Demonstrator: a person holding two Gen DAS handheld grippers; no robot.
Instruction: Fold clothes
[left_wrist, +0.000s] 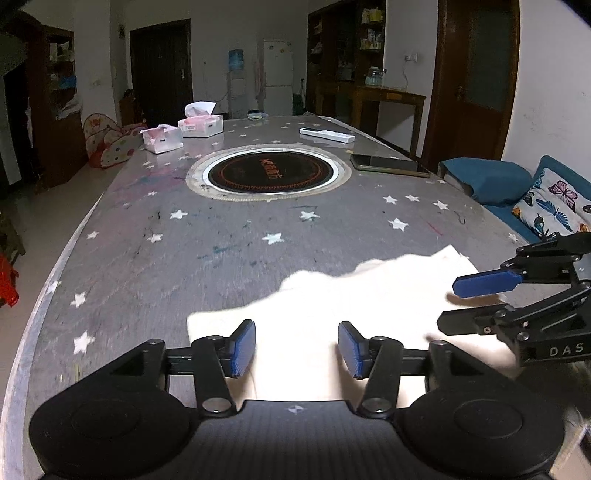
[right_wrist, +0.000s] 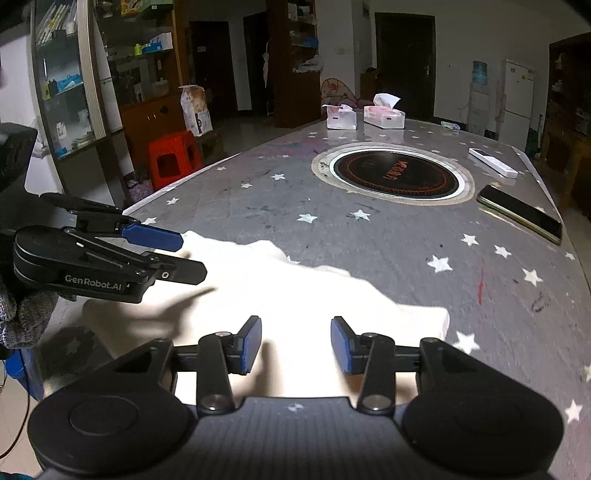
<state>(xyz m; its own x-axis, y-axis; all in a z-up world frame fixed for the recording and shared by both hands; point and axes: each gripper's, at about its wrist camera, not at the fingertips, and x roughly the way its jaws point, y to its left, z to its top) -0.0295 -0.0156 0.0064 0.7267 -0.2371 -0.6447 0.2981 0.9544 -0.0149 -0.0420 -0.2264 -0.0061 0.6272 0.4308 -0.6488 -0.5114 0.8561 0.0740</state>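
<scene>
Left wrist: star-patterned table, inset round hotplate.

Near edge: the pale garment covers the tabletop under my claws.
Middle: I see bare tabletop ahead to the round inset plate.
Right flank: phone, remote.
Far end: two tissue boxes.

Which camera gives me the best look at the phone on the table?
The left wrist view: the phone lies flat beside the round hob inset, whole and barely distorted. The right wrist view also shows it complete, but it sits near the fisheye edge, stretched and angled, so its outline reads less cleanly.
</scene>
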